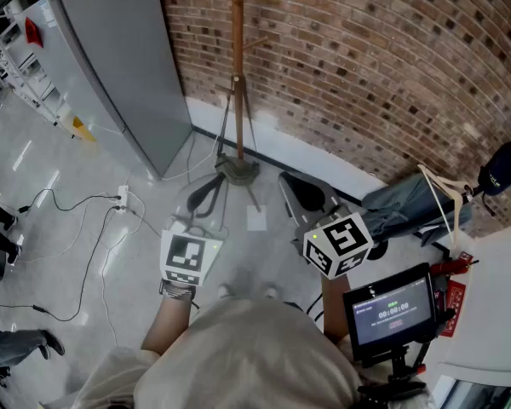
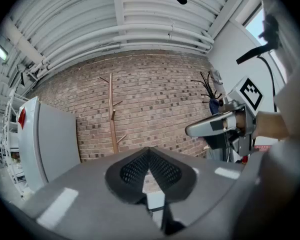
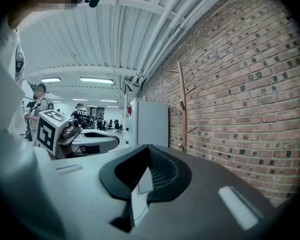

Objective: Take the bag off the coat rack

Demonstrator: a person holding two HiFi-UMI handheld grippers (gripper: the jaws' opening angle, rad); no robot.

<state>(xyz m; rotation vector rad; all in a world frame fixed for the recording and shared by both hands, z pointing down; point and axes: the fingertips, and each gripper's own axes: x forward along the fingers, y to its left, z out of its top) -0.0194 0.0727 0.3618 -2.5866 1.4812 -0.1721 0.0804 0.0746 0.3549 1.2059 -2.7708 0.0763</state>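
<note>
Head view: left gripper point(image 1: 206, 194) and right gripper point(image 1: 300, 194) hang side by side over the floor point(image 1: 85, 228), both clenched on nothing. The rack point(image 1: 237, 66) stands just ahead, against the brick wall point(image 1: 366, 58). I cannot tell where the bag is.

**Surroundings only**

Brick wall point(image 1: 366, 58) at the back. A tall grey cabinet point(image 1: 119, 66) stands against it on the left. A power strip point(image 1: 122, 198) and black cables point(image 1: 77, 203) lie on the pale floor point(image 1: 60, 254). A small lit screen point(image 1: 392, 312) is at lower right. A pale hanger point(image 1: 443, 196) rests on blue fabric point(image 1: 404, 210).
</note>
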